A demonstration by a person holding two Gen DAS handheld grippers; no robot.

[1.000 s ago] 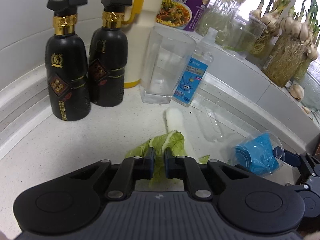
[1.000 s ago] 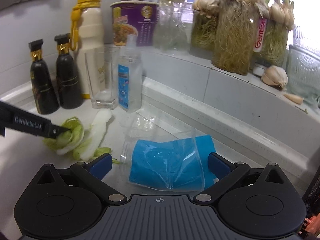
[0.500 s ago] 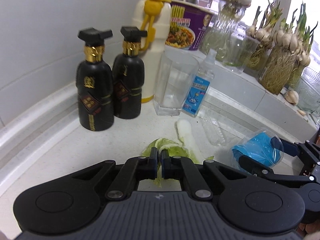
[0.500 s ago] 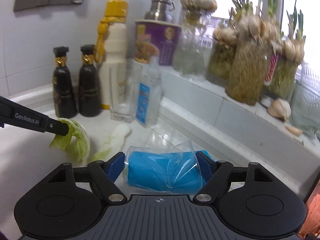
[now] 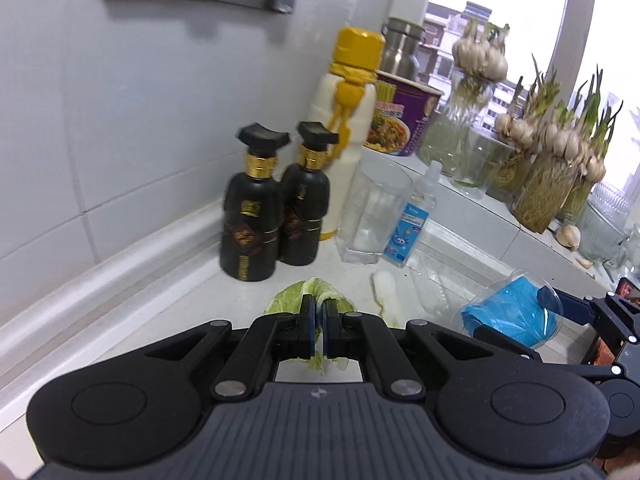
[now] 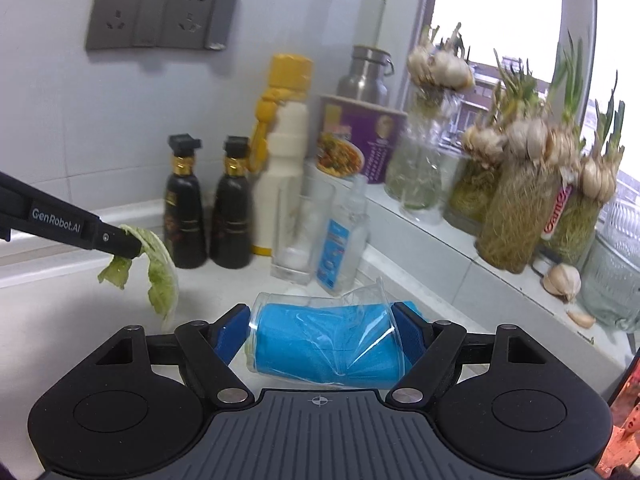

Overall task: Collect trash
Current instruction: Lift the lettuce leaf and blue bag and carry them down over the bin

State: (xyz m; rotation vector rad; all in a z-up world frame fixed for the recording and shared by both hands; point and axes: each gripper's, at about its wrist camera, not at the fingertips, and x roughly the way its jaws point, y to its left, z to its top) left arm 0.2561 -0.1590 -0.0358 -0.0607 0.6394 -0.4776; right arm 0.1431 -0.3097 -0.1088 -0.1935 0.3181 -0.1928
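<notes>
A: Where are the edges, and what room is there to move?

B: The white counter (image 5: 140, 320) runs back to a raised lip under the tiled wall (image 5: 120, 120); on the right it ends at a step up to the window ledge (image 6: 460, 264). Against the back corner stand two black bottles (image 5: 250, 224), a cream bottle with a yellow cap (image 5: 348, 120), an empty drinking glass (image 5: 374, 212) and a small spray bottle (image 5: 414, 220), all close together; jars of sprouting garlic (image 6: 516, 200) and a purple noodle cup (image 6: 360, 144) crowd the ledge. The bare counter lies to the left and in front of the bottles.

A: And the left gripper?

B: The left gripper (image 5: 319, 330) is pinched tight on a cabbage leaf (image 5: 310, 294); its jaws stand almost together with only the leaf between them. In the right wrist view it reaches in from the left edge, sloping slightly down, and the leaf (image 6: 158, 264) hangs limp from its tip, clear of the counter and just in front of the black bottles.

A: The right one?

B: The right gripper (image 6: 322, 332) is clamped across a crumpled clear plastic cup (image 6: 324, 340) with blue material inside; the cup lies sideways between the blue pads (image 6: 230, 330), touching both. The gripper is held roughly level, pointing toward the glass and spray bottle; I cannot tell how far it is above the counter.

A: Anything left lying there?

B: A white cabbage stalk (image 5: 386, 290) lies on the counter, in front of the glass and spray bottle.
</notes>
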